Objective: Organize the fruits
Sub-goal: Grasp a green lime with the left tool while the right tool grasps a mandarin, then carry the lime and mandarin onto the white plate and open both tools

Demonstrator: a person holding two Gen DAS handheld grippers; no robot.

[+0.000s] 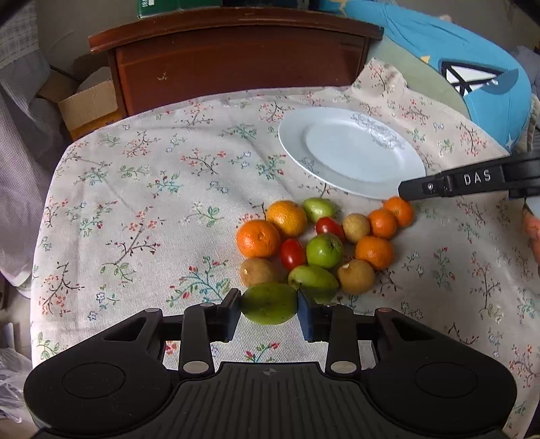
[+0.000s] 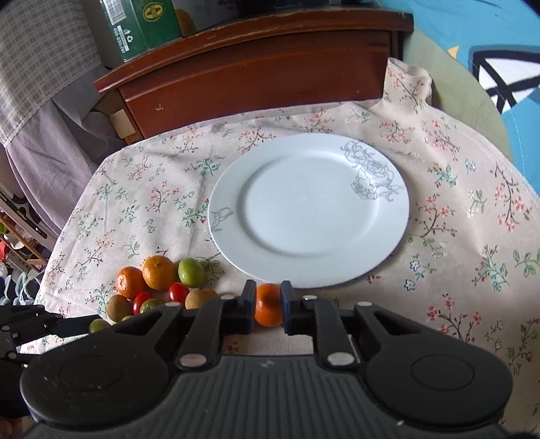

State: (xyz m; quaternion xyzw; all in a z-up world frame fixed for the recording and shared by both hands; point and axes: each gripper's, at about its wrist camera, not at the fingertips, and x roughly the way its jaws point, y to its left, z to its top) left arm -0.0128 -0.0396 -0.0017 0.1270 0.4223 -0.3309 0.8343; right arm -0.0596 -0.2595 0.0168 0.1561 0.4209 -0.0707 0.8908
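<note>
"DAS" in white letters on the side of the right tongs (image 1: 405, 193). Green carton (image 2: 141, 27) on the wooden cabinet: recycling symbol, small print too blurred to read.

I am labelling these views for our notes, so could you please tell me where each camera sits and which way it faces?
Left wrist: on the left hand-held gripper, facing forward and down at the fruit pile; its fingers clamp a green fruit, and the right hand-held gripper reaches in.
Right wrist: on the right hand-held gripper, facing the plate; its fingers clamp an orange.
Shared: plate, fruit pile, floral cloth, wooden cabinet.
</note>
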